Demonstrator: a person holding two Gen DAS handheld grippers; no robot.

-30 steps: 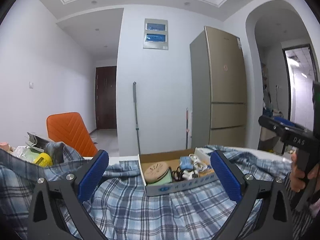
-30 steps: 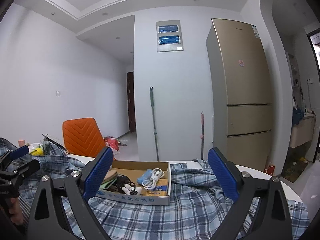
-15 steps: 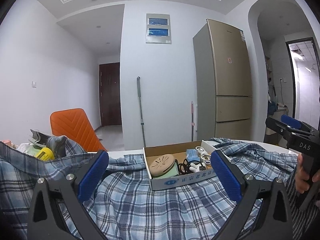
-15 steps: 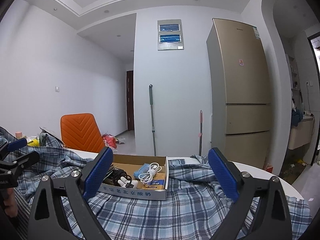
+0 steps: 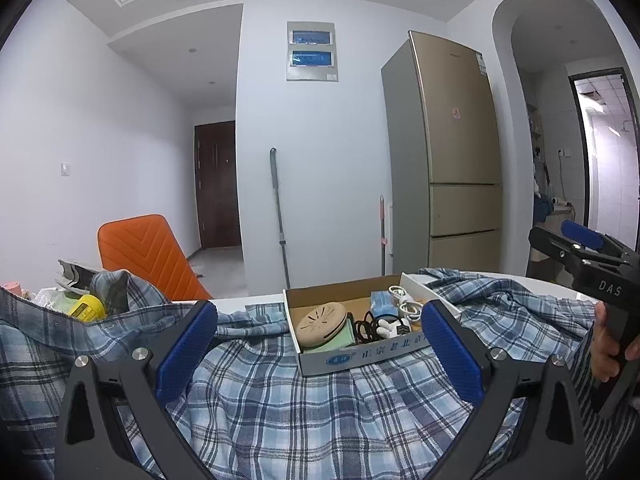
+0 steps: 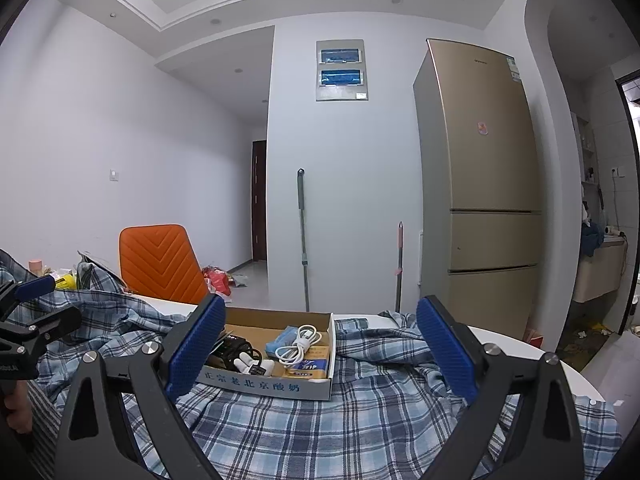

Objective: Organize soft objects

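One plaid shirt (image 5: 304,412) is lying spread across the table under one cardboard box (image 5: 352,356); the left gripper (image 5: 320,344) and right gripper (image 6: 318,344) are hovering level above it, both spread wide, pinching nothing.

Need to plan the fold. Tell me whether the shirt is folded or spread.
Spread, not folded. The shirt lies loose and rumpled across the table, running under the box, with wrinkles and bunched edges, no neat fold lines.
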